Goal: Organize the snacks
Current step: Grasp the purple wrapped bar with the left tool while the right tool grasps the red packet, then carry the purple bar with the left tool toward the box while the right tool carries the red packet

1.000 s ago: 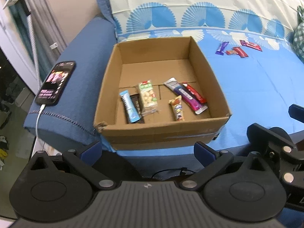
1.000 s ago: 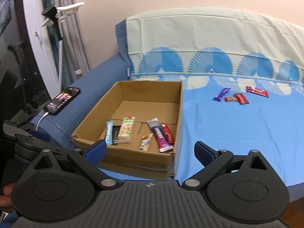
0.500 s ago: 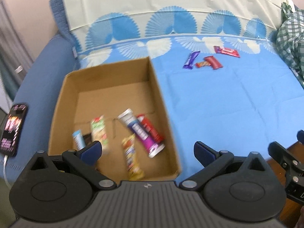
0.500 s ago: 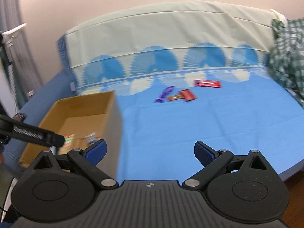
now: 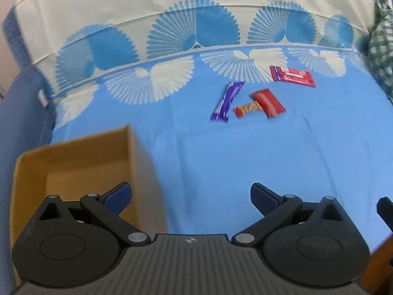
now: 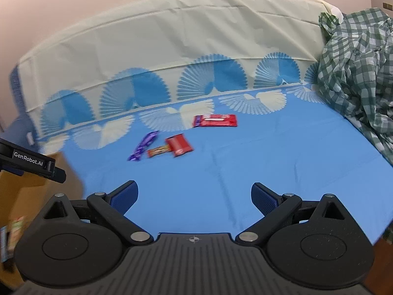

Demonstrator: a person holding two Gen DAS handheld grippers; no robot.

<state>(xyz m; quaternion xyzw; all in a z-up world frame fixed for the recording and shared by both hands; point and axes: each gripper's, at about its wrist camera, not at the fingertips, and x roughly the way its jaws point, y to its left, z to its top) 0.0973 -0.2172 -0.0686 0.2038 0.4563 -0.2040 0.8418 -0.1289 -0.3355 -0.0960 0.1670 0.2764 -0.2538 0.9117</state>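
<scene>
Several snacks lie on the blue sheet: a purple bar (image 5: 227,101) (image 6: 143,145), a small red-gold candy (image 5: 248,109) (image 6: 158,151), a red packet (image 5: 268,102) (image 6: 178,144) and a larger red pack (image 5: 292,76) (image 6: 216,120) behind them. The cardboard box (image 5: 81,147) (image 6: 14,191) sits at the lower left. My left gripper (image 5: 190,196) is open and empty, over the box's right wall and the sheet. My right gripper (image 6: 194,194) is open and empty above the sheet, well short of the snacks. Part of the left gripper's body (image 6: 32,163) shows in the right wrist view.
A cream and blue fan-patterned cover (image 6: 172,56) runs along the back. A green checked cloth (image 6: 361,78) (image 5: 380,56) is heaped at the right. The dark blue sofa arm (image 5: 17,113) lies left of the box. Open sheet stretches between grippers and snacks.
Both views have swung right, away from the box and phone toward the loose snacks. The snacks now look nearer and more central. Both grippers stayed open.
</scene>
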